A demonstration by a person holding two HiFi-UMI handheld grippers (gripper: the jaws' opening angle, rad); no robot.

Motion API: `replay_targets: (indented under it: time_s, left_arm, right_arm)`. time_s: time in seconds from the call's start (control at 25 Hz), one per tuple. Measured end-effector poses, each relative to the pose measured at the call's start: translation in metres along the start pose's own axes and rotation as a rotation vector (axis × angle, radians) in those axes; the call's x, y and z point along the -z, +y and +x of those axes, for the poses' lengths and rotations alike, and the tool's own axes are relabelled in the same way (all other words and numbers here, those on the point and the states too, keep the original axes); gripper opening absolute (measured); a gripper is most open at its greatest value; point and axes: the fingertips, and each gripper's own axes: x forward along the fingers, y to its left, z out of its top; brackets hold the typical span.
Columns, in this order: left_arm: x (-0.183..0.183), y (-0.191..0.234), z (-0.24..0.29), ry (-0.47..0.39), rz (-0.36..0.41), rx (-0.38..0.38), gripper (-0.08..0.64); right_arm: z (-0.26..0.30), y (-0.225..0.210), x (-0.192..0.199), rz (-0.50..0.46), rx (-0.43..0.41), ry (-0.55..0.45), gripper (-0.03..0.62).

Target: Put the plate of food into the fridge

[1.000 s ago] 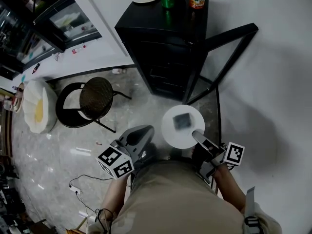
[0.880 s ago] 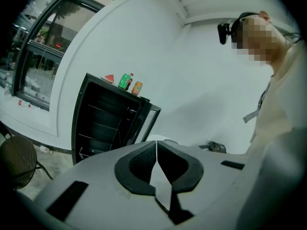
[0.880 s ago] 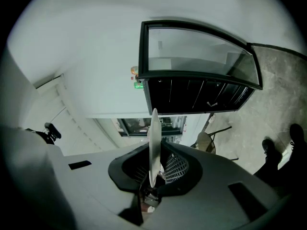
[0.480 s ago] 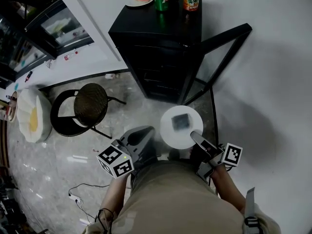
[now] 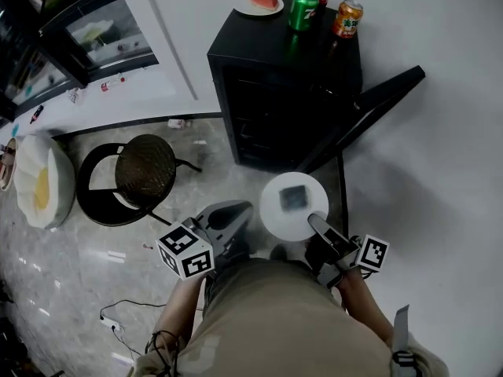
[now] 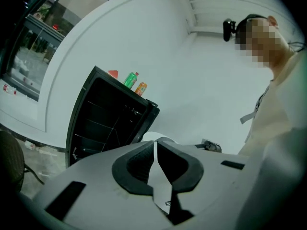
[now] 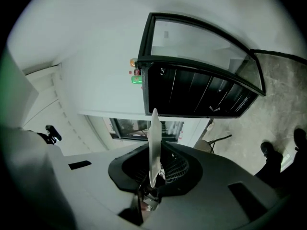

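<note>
My right gripper has its fingers pinching the near rim of the white plate, which shows edge-on between them in the right gripper view. The plate sits level over the floor, near me and in front of the black fridge, with a dark square of food on it. My left gripper is just left of the plate, its fingers pressed together on nothing. The fridge door stands open to the right. On the fridge top are a green can, an orange can and a saucer of watermelon. A round chair stands to the left.
</note>
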Motion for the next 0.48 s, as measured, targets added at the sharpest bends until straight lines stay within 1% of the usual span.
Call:
replay_targets:
  time_s: [0.24, 0.48]
  left_arm:
    - [-0.017, 0.037, -0.024, -0.008, -0.012, 0.032, 0.012]
    - [-0.029, 0.063, -0.037, 0.004, -0.022, 0.078, 0.012]
  right_arm:
    - [0.042, 0.01, 0.013, -0.015, 0.014, -0.007, 0.038]
    - [0.075, 0.013, 0.017, -0.001, 0.024, -0.031, 0.038]
